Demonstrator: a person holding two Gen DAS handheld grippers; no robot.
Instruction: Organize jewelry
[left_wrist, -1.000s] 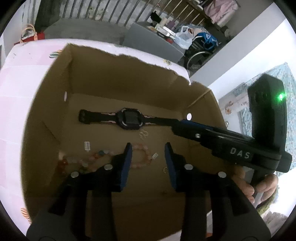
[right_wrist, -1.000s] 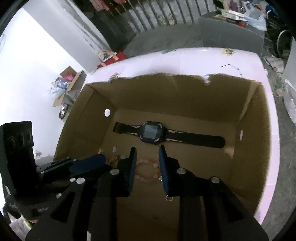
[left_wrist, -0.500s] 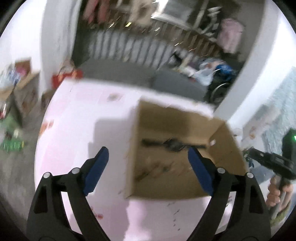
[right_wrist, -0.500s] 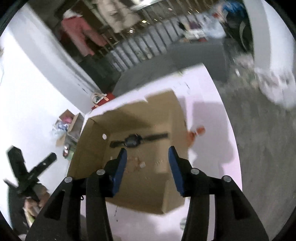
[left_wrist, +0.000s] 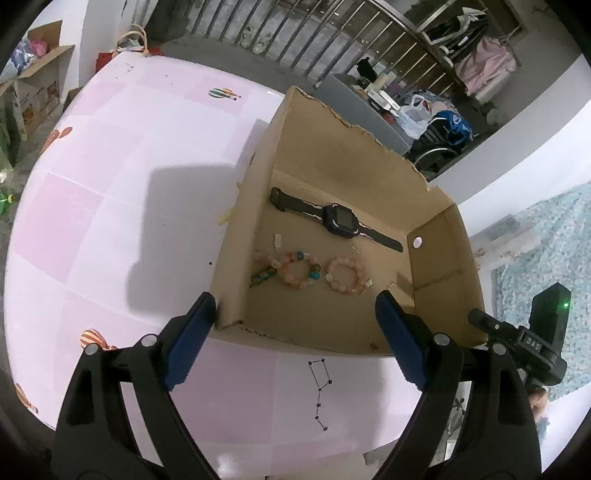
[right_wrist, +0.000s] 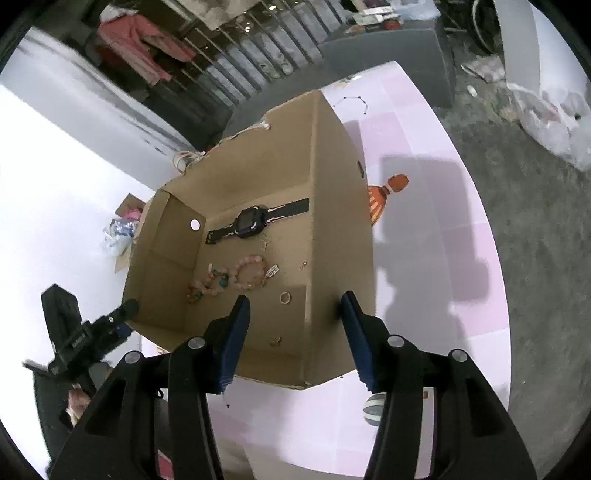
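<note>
- left tongs (left_wrist: 295, 332): wide open, empty, held above the table (left_wrist: 110, 221) at the near left corner of the cardboard box (left_wrist: 439, 266).
- multicolour bracelet (left_wrist: 297, 269) and pink bracelet (left_wrist: 345, 275): flat on the box floor, side by side, just beyond and between the left fingers; left tongs look nearer to them.
- watch (left_wrist: 334, 219): further back near the far wall, strap running left-right across the box.
- small gold ring (right_wrist: 285, 297): loose on the floor, just ahead of the right tongs.
- right tongs (right_wrist: 295, 332): open, empty, over the near right part of the box; next pick means reaching down and forward.
</note>
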